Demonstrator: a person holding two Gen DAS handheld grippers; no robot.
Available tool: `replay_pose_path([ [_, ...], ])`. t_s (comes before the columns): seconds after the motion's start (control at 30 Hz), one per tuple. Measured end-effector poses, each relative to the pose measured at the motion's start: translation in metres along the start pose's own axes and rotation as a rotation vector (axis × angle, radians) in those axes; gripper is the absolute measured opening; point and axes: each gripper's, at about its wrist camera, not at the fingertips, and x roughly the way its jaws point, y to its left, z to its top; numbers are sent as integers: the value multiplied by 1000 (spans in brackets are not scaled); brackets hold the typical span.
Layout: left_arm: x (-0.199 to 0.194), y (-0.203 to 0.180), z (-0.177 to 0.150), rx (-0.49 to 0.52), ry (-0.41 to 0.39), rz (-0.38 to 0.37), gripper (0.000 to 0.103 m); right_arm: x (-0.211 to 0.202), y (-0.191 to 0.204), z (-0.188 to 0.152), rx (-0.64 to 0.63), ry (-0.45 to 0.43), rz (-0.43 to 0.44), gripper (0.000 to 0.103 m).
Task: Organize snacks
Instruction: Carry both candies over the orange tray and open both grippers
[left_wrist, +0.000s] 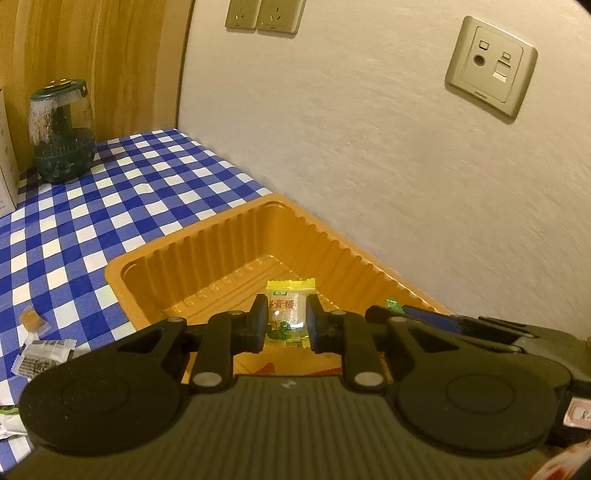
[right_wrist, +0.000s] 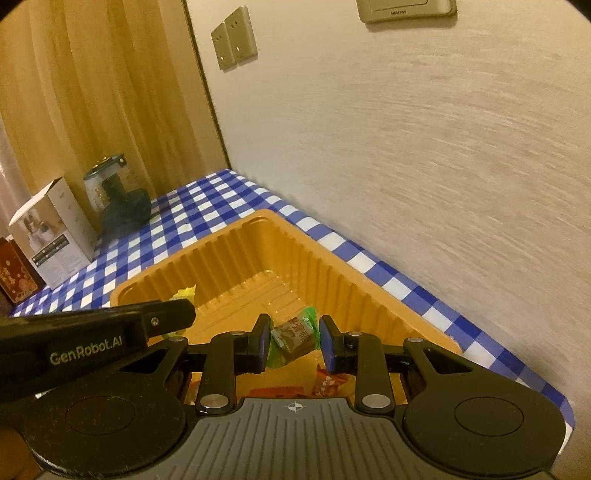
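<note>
My left gripper (left_wrist: 287, 321) is shut on a small yellow candy packet (left_wrist: 290, 314) and holds it above the floor of the orange ribbed tray (left_wrist: 207, 251). My right gripper (right_wrist: 293, 341) is shut on a candy in a brown and green wrapper (right_wrist: 295, 334), also above the tray (right_wrist: 229, 251). The two grippers are side by side. In the right wrist view the left gripper's black body (right_wrist: 110, 332) crosses the left side, with the yellow packet's tip (right_wrist: 184, 293) showing past it. Red snack wrappers (right_wrist: 328, 382) lie in the tray under the right gripper.
A blue checked cloth (left_wrist: 110, 192) covers the table. A glass jar with a green lid (left_wrist: 61, 133) and a white box (right_wrist: 51, 236) stand at the far left. Loose wrappers (left_wrist: 40, 354) lie left of the tray. The wall (left_wrist: 369, 166) runs close along the tray's right side.
</note>
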Motion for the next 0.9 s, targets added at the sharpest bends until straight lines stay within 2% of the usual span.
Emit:
replay_pose_path([
  [0.23, 3, 11, 0, -47, 8, -17, 20, 3, -2, 1, 16, 5, -1, 29],
  [0.3, 4, 13, -1, -58, -2, -18, 26, 3, -2, 1, 20, 6, -3, 29],
  [0.33, 4, 14, -2, -61, -9, -12, 36, 3, -3, 1, 22, 8, -4, 29],
  [0.37, 3, 15, -2, -62, -13, -6, 37, 4, -3, 2, 25, 10, -4, 29],
  [0.73, -16, 43, -1, -100, -24, 59, 38, 7, -2, 5, 56, 4, 31, 29],
  [0.9, -20, 45, -2, -81, -27, 84, 39, 11, 4, 6, 56, 0, 59, 29],
])
